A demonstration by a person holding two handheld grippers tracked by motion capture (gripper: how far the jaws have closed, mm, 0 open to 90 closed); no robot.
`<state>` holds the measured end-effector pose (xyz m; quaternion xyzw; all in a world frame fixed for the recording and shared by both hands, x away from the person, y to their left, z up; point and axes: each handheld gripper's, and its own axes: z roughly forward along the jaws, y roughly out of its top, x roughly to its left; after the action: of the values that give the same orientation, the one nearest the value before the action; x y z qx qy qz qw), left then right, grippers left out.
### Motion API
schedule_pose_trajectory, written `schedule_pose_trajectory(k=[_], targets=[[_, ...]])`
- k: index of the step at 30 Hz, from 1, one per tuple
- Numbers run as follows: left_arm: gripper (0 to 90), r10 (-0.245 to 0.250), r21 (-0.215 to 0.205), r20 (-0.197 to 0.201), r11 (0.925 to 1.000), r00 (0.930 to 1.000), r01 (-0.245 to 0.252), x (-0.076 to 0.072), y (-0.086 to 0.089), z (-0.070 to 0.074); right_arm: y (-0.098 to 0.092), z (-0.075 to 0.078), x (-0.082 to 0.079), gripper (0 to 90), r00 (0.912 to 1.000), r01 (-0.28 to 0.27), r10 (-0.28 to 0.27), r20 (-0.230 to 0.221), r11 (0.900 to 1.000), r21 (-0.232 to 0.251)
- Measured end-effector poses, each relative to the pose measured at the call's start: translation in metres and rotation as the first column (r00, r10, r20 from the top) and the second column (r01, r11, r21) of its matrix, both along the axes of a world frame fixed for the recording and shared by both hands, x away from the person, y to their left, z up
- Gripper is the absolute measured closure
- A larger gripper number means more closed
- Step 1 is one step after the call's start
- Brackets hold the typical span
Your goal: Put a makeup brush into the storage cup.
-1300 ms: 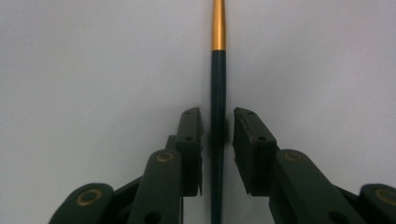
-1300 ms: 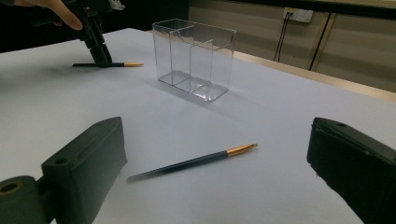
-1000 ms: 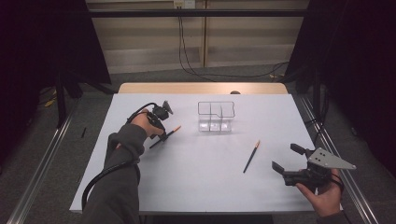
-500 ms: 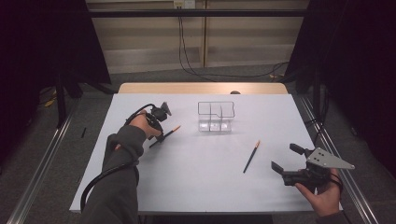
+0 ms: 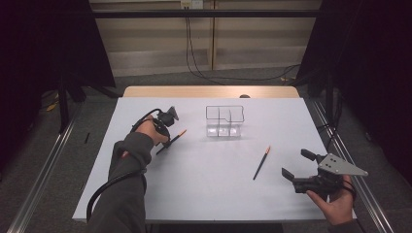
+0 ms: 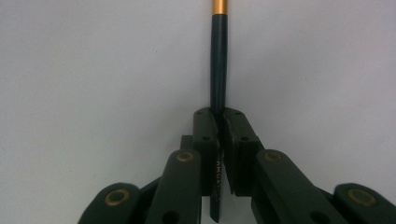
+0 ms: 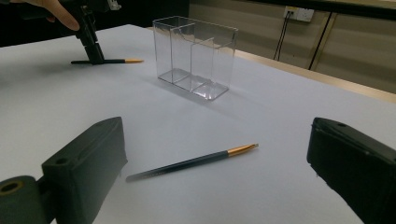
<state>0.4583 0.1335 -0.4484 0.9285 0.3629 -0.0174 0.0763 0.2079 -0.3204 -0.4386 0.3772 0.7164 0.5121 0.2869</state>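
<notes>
Leftmost, the left gripper (image 5: pixel 167 127) points down at the white worktop (image 5: pixel 204 194), and its jaws have just been closing; in the left gripper view they now pinch the dark shaft of a slim brush (image 6: pixel 218 70) with a gold ferrule, the pads pressed on either side of it. That brush (image 5: pixel 171 141) lies flat on the worktop, its orange-gold end toward the organiser, so the grip is taken low on the handle, presumably to leave the far end free for lowering into a compartment. The left hand (image 5: pixel 148 131) sits on top of the gripper with the wrist bent and the forearm reaching in from the bottom edge, the cable looping beside the sleeve.

Further right, near the middle of the worktop, stands a clear plastic organiser (image 5: pixel 224 121) with upright dividers (three compartments by the look of it, all seemingly empty). It stands well apart from both brushes, which suggests it is where they are meant to go.

Right of it a second brush (image 5: pixel 261 163) lies loose at a slant, gold tip toward the organiser, touched by nothing.

Rightmost, the right gripper (image 5: pixel 297 165) is held level just above the worktop's near corner, its jaws spread wide with nothing between them, aimed toward the second brush (image 7: pixel 191 162). The right hand (image 5: pixel 335 204) cradles it from below, apparently waiting its turn.
</notes>
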Motion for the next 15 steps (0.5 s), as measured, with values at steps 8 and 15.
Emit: schedule_pose_trajectory(k=[8, 15], targets=[[84.4, 0.034, -0.05, 0.046, 0.9982, 0.9984, -0.032, -0.0069, 0.0048, -0.0019, -0.0017, -0.0004, 0.0001, 3.9, 1.0, 0.008, -0.008, -0.006, 1.0, 0.003], [84.7, 0.034, -0.042, 0.069, 0.9986, 0.997, -0.031, -0.0105, 0.0049, 0.0, 0.0003, -0.0009, 0.0013, 3.8, 0.9999, 0.011, -0.011, -0.009, 1.0, 0.004]])
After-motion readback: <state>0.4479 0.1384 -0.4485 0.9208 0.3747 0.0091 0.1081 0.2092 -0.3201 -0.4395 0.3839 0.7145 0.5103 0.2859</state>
